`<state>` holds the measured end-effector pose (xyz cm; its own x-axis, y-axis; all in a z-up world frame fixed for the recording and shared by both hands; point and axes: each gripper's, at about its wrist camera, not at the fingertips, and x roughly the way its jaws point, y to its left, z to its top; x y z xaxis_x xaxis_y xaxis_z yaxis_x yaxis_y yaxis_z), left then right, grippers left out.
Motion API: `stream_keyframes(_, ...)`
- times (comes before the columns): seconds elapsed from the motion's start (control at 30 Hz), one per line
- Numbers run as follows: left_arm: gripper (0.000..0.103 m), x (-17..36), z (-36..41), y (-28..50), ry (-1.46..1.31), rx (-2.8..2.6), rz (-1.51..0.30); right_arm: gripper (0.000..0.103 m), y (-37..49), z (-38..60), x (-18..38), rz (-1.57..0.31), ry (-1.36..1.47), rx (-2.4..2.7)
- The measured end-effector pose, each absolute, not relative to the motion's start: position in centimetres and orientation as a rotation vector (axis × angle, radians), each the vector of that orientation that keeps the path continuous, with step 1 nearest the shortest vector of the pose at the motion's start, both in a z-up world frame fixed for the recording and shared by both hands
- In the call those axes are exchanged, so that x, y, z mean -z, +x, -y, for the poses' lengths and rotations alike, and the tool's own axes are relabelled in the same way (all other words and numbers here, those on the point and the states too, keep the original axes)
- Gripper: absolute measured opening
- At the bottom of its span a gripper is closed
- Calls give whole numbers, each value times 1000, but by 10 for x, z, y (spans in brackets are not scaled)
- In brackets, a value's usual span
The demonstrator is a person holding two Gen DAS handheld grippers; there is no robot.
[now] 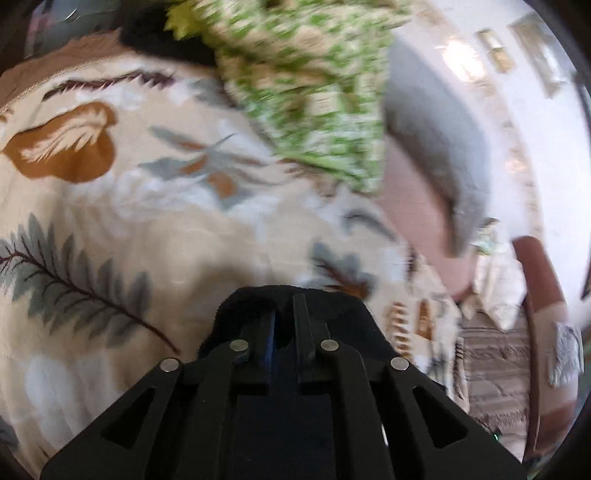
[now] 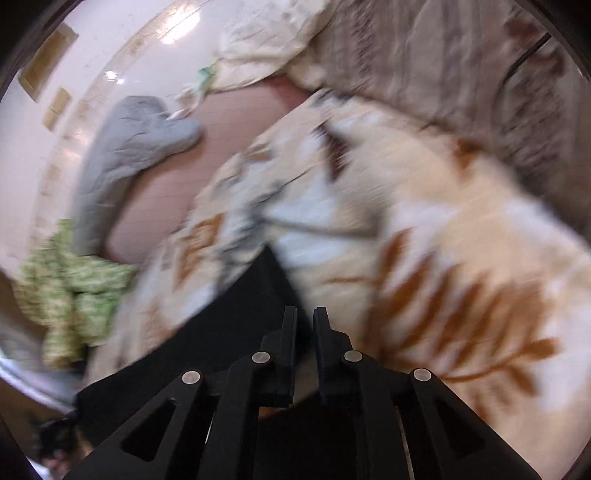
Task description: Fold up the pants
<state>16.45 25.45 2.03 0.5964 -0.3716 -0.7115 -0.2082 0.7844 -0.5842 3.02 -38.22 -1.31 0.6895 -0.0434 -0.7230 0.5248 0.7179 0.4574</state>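
The black pants (image 1: pixel 332 314) are bunched around the fingers of my left gripper (image 1: pixel 286 302), which is shut on a fold of them just above the bedspread. In the right wrist view the black pants (image 2: pixel 221 332) run as a dark band from the lower left up to my right gripper (image 2: pixel 306 314). Its jaws stand almost together, and the black cloth appears pinched at their tips. Motion blurs both views. The rest of the pants is hidden beneath the grippers.
A cream bedspread (image 1: pixel 147 221) with brown and grey leaf prints covers the bed. A green patterned cloth (image 1: pixel 314 92) lies crumpled at the far side, with a grey pillow (image 1: pixel 436 140) and a pink sheet (image 1: pixel 417 210) beside it. Another dark cloth (image 1: pixel 155 33) lies behind the green one.
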Motion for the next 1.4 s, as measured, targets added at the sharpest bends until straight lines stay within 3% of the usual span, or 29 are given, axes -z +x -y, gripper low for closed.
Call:
stream_keyframes(0.07,13,-19,-258,168,-653,58,-947,11,26,381,5,-733,659,372)
stream_keyframes(0.1,29,-23,-259,166,-604,9,-922,12,25,377,-2,-720,609,376)
stream_keyframes(0.13,53,-29,-263,162,-553,-45,-867,14,25,370,-9,-704,543,367)
stream_keyframes(0.2,67,-36,-272,155,-564,-86,-806,20,29,351,-21,-679,430,317)
stream_keyframes(0.37,67,-46,-273,133,-646,14,-779,23,52,316,-16,-715,351,119)
stream_keyframes(0.57,67,-20,-209,125,-543,170,-873,28,84,306,35,-953,387,98)
stream_keyframes(0.6,67,-6,-204,130,-537,155,-914,32,84,304,34,-943,377,91)
stream_keyframes(0.67,66,27,-202,138,-549,95,-984,56,83,297,33,-937,365,53)
stream_keyframes(0.7,67,28,-202,137,-551,99,-957,60,80,292,33,-934,347,41)
stream_keyframes(0.77,77,28,-194,132,-515,121,-889,82,78,279,33,-949,275,20)
stream_keyframes(0.83,85,28,-182,128,-418,136,-846,88,81,263,34,-976,185,14)
stream_keyframes(0.97,88,30,-164,123,-282,119,-810,89,82,254,35,-1009,132,48)
stream_keyframes(1.27,98,32,-167,124,-311,178,-801,88,84,267,29,-982,246,23)
stream_keyframes(1.4,103,32,-160,126,-271,185,-819,87,76,269,8,-876,273,14)
